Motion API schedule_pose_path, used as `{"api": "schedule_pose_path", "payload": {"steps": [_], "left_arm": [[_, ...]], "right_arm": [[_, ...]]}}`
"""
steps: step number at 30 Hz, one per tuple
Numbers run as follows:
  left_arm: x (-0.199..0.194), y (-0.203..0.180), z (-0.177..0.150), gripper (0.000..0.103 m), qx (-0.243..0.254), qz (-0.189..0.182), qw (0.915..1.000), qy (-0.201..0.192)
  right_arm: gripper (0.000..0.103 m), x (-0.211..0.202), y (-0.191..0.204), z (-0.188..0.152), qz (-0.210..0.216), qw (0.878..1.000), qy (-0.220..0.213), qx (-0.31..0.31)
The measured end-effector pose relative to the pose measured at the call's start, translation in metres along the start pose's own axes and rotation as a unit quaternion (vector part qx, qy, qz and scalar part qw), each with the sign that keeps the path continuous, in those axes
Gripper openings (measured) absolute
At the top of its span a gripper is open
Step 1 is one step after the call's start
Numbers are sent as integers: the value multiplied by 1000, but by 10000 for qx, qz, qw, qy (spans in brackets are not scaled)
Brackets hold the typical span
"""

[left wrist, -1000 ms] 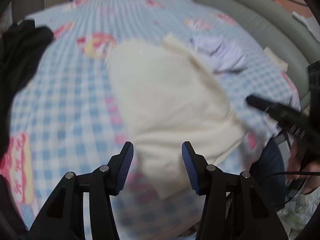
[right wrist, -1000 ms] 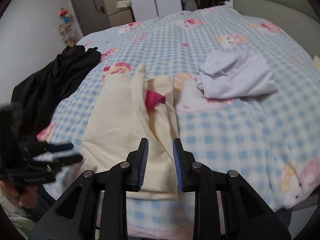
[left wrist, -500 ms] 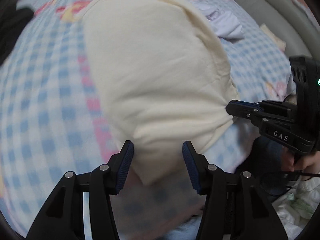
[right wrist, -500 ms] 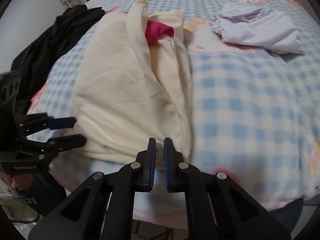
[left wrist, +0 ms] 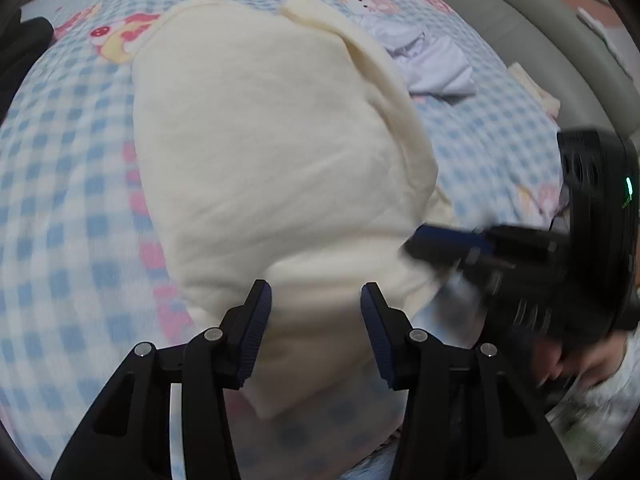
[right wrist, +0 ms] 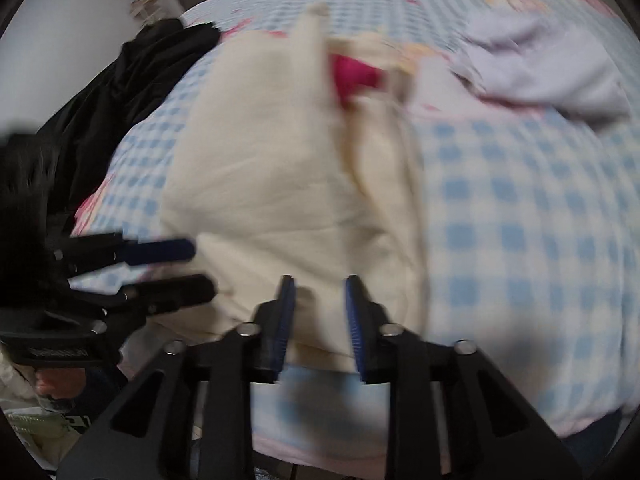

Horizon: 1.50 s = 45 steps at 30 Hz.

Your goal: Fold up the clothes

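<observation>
**Both tools at the near edge of the cream garment, fold not yet begun**

Left wrist view: the cream garment point(left wrist: 272, 152) lies spread on the checked bed point(left wrist: 72, 208), filling the centre. Its near edge sits at 6 o'clock between the fingers of the left tool point(left wrist: 316, 292), which is released; the jaws have just closed a little, but the pads do not press the cloth. The right tool point(left wrist: 444, 240) at 3 o'clock is blurred. A lilac garment point(left wrist: 432, 64) at 1 o'clock looks unfolded.

Right wrist view: the right tool point(right wrist: 320, 284) is also released, its jaws just opening, with the cream hem between them. A pink piece point(right wrist: 354, 74) shows at 12 o'clock, half hidden in the cream folds; I cannot tell what it is. A black garment point(right wrist: 120, 92) lies heaped at 10 o'clock. I judge that nearly all the folding is left to do.
</observation>
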<state>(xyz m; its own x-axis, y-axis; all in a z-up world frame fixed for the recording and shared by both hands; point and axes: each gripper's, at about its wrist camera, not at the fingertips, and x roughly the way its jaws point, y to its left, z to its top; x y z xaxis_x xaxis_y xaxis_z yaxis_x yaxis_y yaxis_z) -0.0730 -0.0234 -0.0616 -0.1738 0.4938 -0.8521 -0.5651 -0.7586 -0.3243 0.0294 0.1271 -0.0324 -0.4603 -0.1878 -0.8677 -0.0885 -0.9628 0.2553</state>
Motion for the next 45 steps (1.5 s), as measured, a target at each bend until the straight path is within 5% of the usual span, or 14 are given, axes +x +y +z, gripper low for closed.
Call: {"api": "schedule_pose_path", "payload": {"steps": [2,5,13,18,19,21,26,30,36,38,42,45], "left_arm": [[-6,-4,-6,49,163,69,9998,22],[-24,7,6,48,-144,-329,9991,-206],[-47,49,70,50,-690,-278,9929,-932],[-29,57,93,50,-759,-262,9927,-900],[-23,59,96,50,-802,-271,9928,-849],[-7,60,101,50,-861,-307,9934,-695],[26,75,97,55,-1316,-707,9877,-455],[24,75,101,56,-1272,-769,9878,-461],[4,66,113,56,-968,-496,9917,-685],[-5,67,115,56,-979,-501,9905,-827],[-10,78,111,56,-1131,-456,9889,-845],[-10,86,107,56,-1215,-402,9886,-797]], "right_arm": [[4,-6,-10,-5,-61,9999,-22,111],[11,-15,-13,-1,133,9998,33,141],[55,-50,19,93,456,9952,-742,-455],[50,1,24,134,369,9978,-404,-379],[28,10,20,137,308,9979,-391,-407],[13,23,10,139,300,9982,-406,-337],[4,17,-11,137,547,9963,-656,32],[2,8,-39,126,108,9952,-865,452],[6,4,-70,119,598,9911,-671,981],[15,-3,-61,130,846,9896,-773,874],[51,7,-36,160,1164,9889,-714,580],[47,38,-22,171,1169,9915,-346,457]]}}
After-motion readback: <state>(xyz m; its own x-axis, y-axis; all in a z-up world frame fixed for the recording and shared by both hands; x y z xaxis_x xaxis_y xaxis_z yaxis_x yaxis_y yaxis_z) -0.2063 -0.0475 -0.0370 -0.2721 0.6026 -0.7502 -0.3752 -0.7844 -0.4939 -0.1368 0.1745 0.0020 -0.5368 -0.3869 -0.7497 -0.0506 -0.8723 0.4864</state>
